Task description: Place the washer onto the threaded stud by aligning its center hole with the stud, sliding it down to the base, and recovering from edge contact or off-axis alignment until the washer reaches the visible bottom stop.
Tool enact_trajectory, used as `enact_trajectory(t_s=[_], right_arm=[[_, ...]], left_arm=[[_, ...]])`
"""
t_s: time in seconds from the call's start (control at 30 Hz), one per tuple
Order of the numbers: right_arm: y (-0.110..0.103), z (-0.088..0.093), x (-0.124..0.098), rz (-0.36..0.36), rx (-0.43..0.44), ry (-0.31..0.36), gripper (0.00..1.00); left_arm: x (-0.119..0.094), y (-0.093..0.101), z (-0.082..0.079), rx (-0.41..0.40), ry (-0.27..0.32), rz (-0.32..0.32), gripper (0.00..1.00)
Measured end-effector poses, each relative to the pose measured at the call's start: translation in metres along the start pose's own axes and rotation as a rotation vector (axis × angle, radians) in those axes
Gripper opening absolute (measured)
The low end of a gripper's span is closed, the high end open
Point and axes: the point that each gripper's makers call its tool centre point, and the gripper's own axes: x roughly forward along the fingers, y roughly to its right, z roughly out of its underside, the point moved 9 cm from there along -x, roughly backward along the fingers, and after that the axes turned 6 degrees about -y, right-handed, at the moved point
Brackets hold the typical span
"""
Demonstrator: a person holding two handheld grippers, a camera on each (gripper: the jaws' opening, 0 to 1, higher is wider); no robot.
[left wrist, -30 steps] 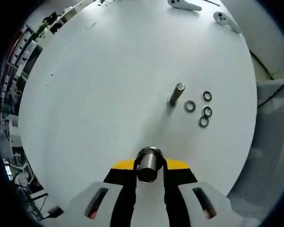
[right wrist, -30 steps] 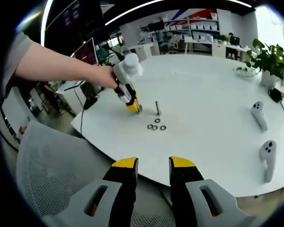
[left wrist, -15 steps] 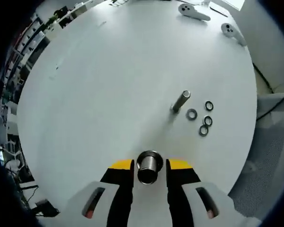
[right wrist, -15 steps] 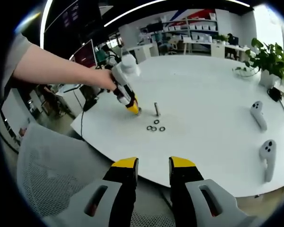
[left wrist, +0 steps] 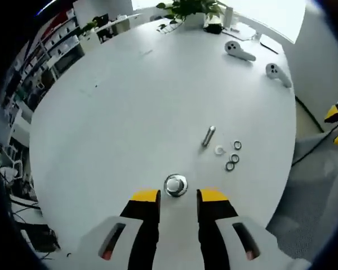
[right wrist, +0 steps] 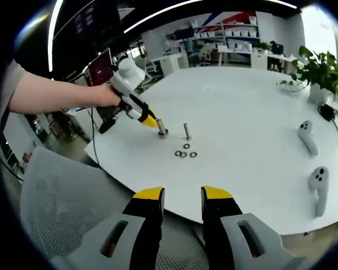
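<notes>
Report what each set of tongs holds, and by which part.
Nothing: left tongs open behind the upright metal cylinder; right tongs open, empty.

A large round white counter (right wrist: 259, 118) stands in an open office. A potted plant (right wrist: 322, 72) sits at its far edge. Shelving (right wrist: 236, 31) and desks (right wrist: 253, 53) line the back wall under curved ceiling light strips (right wrist: 158, 14). A grey mesh chair (right wrist: 56, 208) stands close by.
</notes>
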Motion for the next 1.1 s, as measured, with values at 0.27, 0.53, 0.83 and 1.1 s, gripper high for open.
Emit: enact_trajectory(t_s=[0.27, 0.53, 0.83, 1.1], right_arm=[[-0.003, 0.001, -0.001, -0.012, -0.01, 0.002, 0.29], [-0.002, 0.002, 0.0, -0.011, -0.01, -0.012, 0.29], [-0.003, 0.003, 0.001, -0.014, -0.022, -0.029, 0.29], [-0.004, 0.002, 0.0, -0.028, -0.019, -0.018, 0.29]], left_arm=[[-0.047, 0.014, 0.033, -0.112, 0.178, -0.004, 0.31], [-0.088, 0.034, 0.078, -0.21, 0.286, -0.012, 0.33], [-0.124, 0.055, 0.14, -0.34, 0.326, -0.037, 0.35], [-0.141, 0.066, 0.164, -0.382, 0.399, -0.093, 0.33]])
